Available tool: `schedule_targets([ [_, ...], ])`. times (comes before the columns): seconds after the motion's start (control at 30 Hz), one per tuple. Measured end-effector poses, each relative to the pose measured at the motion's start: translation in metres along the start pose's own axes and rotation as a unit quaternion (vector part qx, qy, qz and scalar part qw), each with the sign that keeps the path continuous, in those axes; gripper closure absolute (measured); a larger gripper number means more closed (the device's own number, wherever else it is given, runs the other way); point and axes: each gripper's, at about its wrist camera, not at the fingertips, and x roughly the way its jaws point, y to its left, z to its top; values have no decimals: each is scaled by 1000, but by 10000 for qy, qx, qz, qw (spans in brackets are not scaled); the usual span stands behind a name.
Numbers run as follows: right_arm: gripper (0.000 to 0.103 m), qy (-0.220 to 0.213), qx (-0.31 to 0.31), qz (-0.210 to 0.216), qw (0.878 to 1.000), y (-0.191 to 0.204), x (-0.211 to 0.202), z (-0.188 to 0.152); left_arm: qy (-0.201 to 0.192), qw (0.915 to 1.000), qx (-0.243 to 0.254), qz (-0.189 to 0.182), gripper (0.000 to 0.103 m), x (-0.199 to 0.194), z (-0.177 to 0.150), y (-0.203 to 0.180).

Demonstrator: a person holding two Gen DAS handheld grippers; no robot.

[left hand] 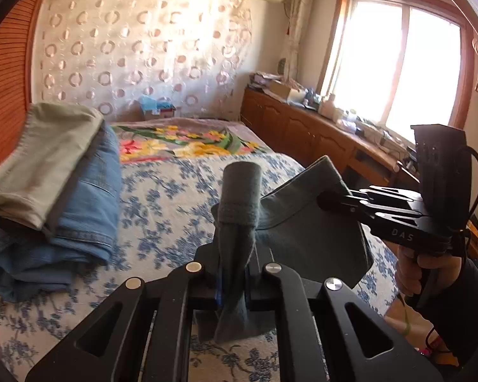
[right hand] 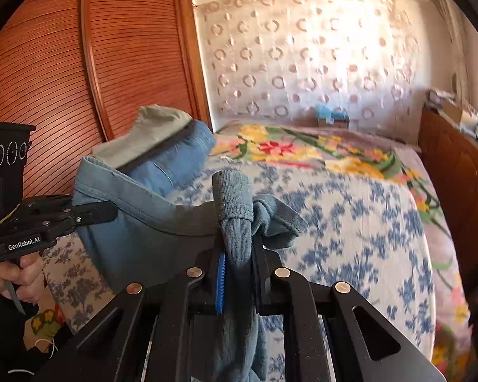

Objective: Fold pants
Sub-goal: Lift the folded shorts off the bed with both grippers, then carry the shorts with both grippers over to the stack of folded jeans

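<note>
Between both tools (left hand: 234, 273) (right hand: 239, 273), pants (left hand: 306, 232) pinched.

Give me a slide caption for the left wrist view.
Both grippers, left and right, hold grey-blue pants above a flowered bed.

Hard daylight pours through the window (left hand: 395, 63), which burns out to pure white in the left wrist view and throws a bright patch of glare across the patterned curtain (right hand: 318, 63). Fisheye distortion bows the wardrobe (right hand: 79, 79) and darkens the corners. Motion blur softens the bedspread (right hand: 350, 222) and the stacked clothes (left hand: 54, 175).
</note>
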Motion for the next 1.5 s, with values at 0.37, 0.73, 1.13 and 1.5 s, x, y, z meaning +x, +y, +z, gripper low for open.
schedule_targets([
  [0.37,90,-302,-434,94,9986,28,-9,17,-342,9990,-63,272,93,-28,6,19],
  [0.73,90,-488,-778,198,9956,32,-3,28,-669,9969,-134,404,93,-52,12,34],
  [1.13,90,-585,-1043,480,9917,38,18,55,-1006,9923,-272,673,93,-84,17,55],
  [1.5,90,-720,-1417,1023,9820,40,46,83,-1319,9852,-429,1005,93,-120,14,81],
])
